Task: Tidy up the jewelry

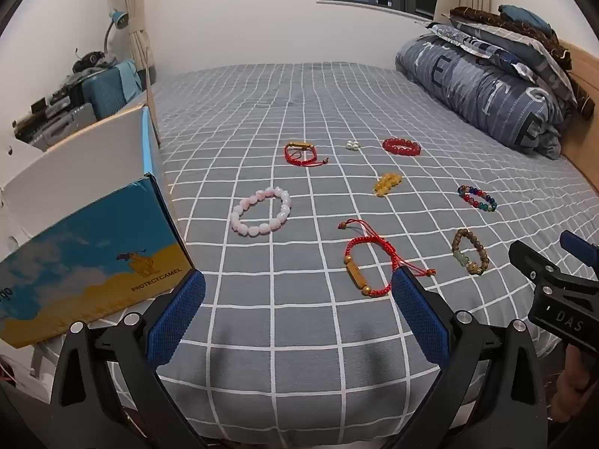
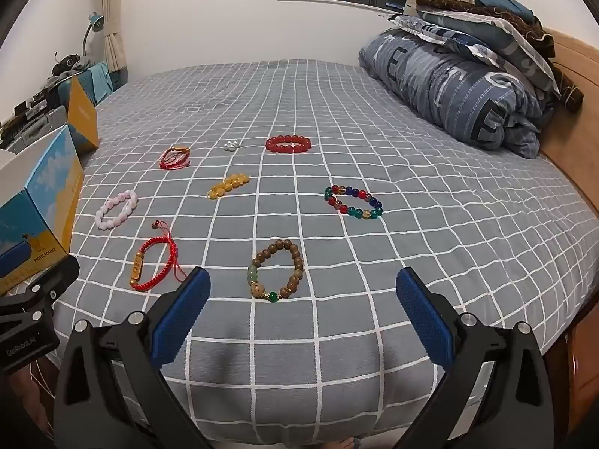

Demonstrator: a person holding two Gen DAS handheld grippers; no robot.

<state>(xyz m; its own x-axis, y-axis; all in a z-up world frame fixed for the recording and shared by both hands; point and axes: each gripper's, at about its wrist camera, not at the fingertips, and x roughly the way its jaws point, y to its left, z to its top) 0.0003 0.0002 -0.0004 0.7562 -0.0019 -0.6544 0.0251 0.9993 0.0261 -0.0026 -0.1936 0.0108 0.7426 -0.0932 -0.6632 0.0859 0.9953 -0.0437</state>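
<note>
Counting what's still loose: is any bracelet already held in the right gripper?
No: the right gripper is open and empty, with the wooden bead bracelet lying on the bedsheet.

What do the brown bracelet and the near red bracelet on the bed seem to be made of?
Brown bracelet: matte, grainy round beads, probably wood, with a few glossy green beads, perhaps glass or stone.
Near red bracelet: braided red cord with loose tails, carrying a golden tube bead, wood or metal unclear.
</note>
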